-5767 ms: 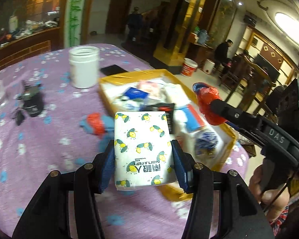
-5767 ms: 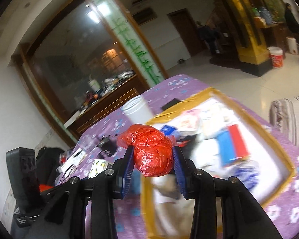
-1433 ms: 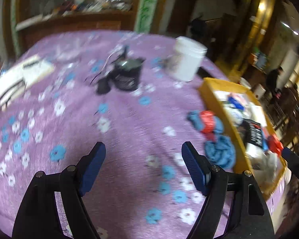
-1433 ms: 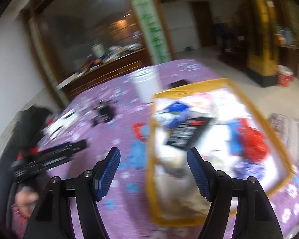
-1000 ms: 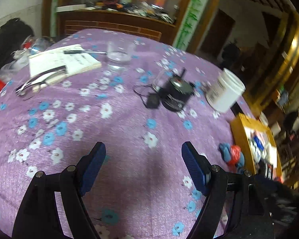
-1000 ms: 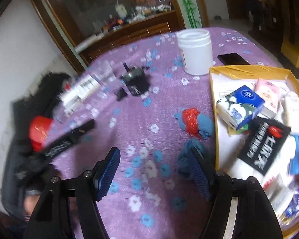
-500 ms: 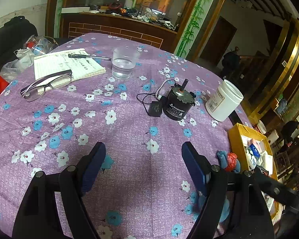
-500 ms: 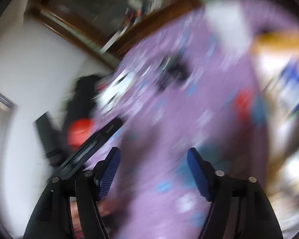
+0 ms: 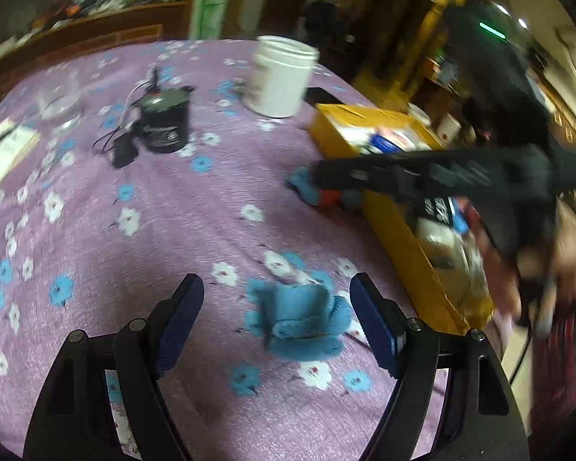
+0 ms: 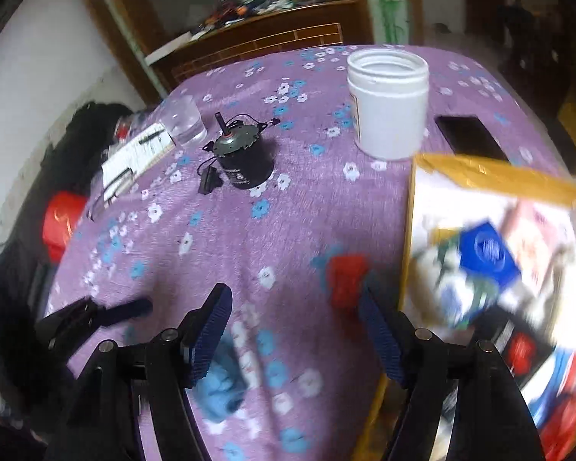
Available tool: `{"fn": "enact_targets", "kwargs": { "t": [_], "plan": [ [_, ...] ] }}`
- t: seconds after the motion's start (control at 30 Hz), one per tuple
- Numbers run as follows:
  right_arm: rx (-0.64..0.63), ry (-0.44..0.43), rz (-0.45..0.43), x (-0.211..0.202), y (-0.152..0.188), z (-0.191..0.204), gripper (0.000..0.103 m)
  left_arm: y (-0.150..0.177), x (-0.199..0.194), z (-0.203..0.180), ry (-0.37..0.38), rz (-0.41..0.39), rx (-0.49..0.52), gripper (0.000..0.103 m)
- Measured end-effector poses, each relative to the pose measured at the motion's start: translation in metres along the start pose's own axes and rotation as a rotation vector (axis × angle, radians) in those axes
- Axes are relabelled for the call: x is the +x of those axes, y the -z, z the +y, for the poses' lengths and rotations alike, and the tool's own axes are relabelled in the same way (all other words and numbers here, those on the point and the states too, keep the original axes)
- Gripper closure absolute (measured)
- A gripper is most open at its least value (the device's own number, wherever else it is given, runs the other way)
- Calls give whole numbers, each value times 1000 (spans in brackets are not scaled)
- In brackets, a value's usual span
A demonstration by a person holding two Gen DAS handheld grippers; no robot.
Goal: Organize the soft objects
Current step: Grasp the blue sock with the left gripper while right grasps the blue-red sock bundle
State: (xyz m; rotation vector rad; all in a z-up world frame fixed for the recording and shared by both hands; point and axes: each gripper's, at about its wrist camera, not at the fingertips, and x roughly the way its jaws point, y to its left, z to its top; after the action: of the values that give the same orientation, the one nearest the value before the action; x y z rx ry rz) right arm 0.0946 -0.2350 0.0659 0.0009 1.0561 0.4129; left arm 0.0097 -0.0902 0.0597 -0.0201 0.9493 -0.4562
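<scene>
Blue fuzzy cloth (image 9: 301, 320) lies loose on the purple tabletop (image 9: 153, 230), now framed between the spread, empty left tongs (image 9: 276, 319), which a moment ago faced bare cloth | right tongs (image 10: 293, 332) spread, empty, swung over red-and-blue bundle (image 10: 345, 278) | yellow box (image 10: 491, 176) beyond already stocked; likely two pickups left.

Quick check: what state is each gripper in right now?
Left gripper: open, empty, above the blue cloth.
Right gripper: open, empty.

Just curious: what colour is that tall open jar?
White jar; right wrist view shows it best.
</scene>
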Motion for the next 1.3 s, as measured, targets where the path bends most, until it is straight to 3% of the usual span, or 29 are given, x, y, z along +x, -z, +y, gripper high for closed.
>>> {"fn": "enact_targets", "kwargs": {
  "t": [0.07, 0.2, 0.47, 0.5, 0.57, 0.6, 0.63, 0.7, 0.77, 1.0, 1.17, 1.3],
  "plan": [
    [-26, -14, 48, 7, -7, -4, 31, 2, 3, -9, -32, 15, 52, 25],
    [-110, -1, 129, 26, -15, -5, 31, 6, 13, -16, -23, 69, 101, 25],
    [-362, 167, 251, 52, -20, 11, 32, 10, 27, -25, -57, 81, 159, 25],
    [-382, 161, 272, 55, -20, 12, 32, 10, 27, -25, -68, 72, 159, 30],
    [-439, 178, 287, 59, -19, 16, 39, 9, 30, -22, -76, 76, 149, 48],
    [-452, 184, 296, 59, -18, 17, 48, 9, 33, -20, -60, 89, 135, 57],
    [-467, 181, 318, 61, -16, 18, 69, 8, 34, -17, -33, 98, 116, 60],
    [-500, 209, 331, 64, -11, 22, 68, 9, 32, -18, -44, 87, 124, 62],
    [-529, 228, 318, 61, -6, 27, 69, 8, 28, -18, -47, 68, 118, 71],
    [-401, 114, 170, 19, 7, 46, 70, 2, 22, 10, -112, 56, -1, 72],
    [-101, -35, 108, -10, 31, 47, 69, 1, 21, 27, -108, 68, -76, 71],
    [-21, 20, 58, -5, 60, 54, 66, 1, 25, 29, -108, 69, -79, 68]
  ]
}}
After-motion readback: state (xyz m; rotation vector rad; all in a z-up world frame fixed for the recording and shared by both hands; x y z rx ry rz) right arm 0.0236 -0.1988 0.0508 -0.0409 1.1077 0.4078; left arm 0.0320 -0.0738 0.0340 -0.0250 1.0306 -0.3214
